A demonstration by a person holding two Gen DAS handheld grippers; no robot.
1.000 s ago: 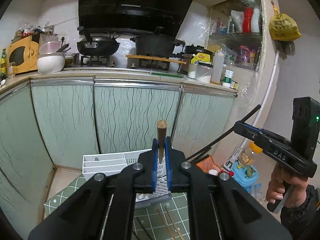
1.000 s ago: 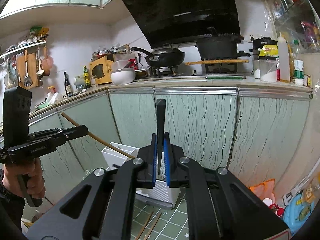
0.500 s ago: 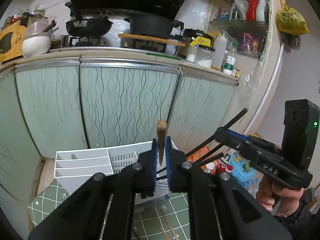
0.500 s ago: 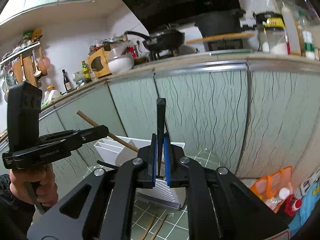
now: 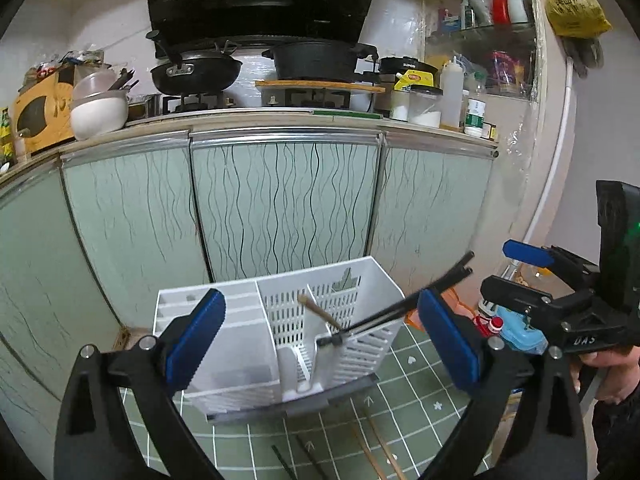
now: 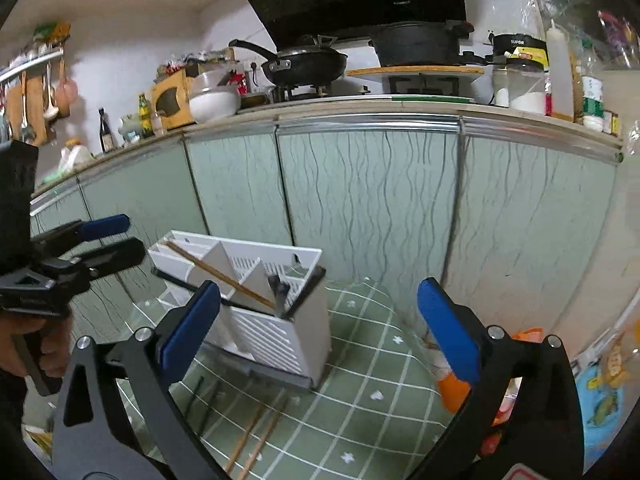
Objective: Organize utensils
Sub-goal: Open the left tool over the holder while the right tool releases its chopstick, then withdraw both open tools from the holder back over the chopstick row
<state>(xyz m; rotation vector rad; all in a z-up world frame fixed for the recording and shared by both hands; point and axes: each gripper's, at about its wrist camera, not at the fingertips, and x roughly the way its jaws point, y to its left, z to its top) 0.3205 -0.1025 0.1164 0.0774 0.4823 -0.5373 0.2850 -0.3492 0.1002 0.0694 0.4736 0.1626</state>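
Note:
A white slotted utensil caddy point(image 5: 240, 352) point(image 6: 316, 320) stands on the green checked mat point(image 5: 420, 400). A wooden chopstick point(image 5: 320, 314) point(image 6: 220, 274) leans inside it. A pair of black chopsticks point(image 5: 408, 304) rests in the right compartment and pokes out over its rim. My left gripper point(image 5: 322, 340) hangs just in front of the caddy, its jaws opening wide with nothing pressed between the pads. My right gripper point(image 6: 320, 330) is beside it, jaws also opening and free of any utensil. Loose wooden chopsticks point(image 5: 376, 456) point(image 6: 256, 436) and black chopsticks point(image 5: 296, 460) lie on the mat.
Pale green cabinet doors point(image 5: 280, 208) stand close behind the caddy, under a counter point(image 5: 280, 120) with pans and jars. An orange bag point(image 6: 452, 392), a red-capped bottle point(image 5: 494, 324) and a blue toy point(image 5: 520, 336) sit on the floor to the right.
Both grippers went from shut on upright chopsticks to wide open. The wooden chopstick and the black ones now rest in the caddy. Both hands sank toward the caddy.

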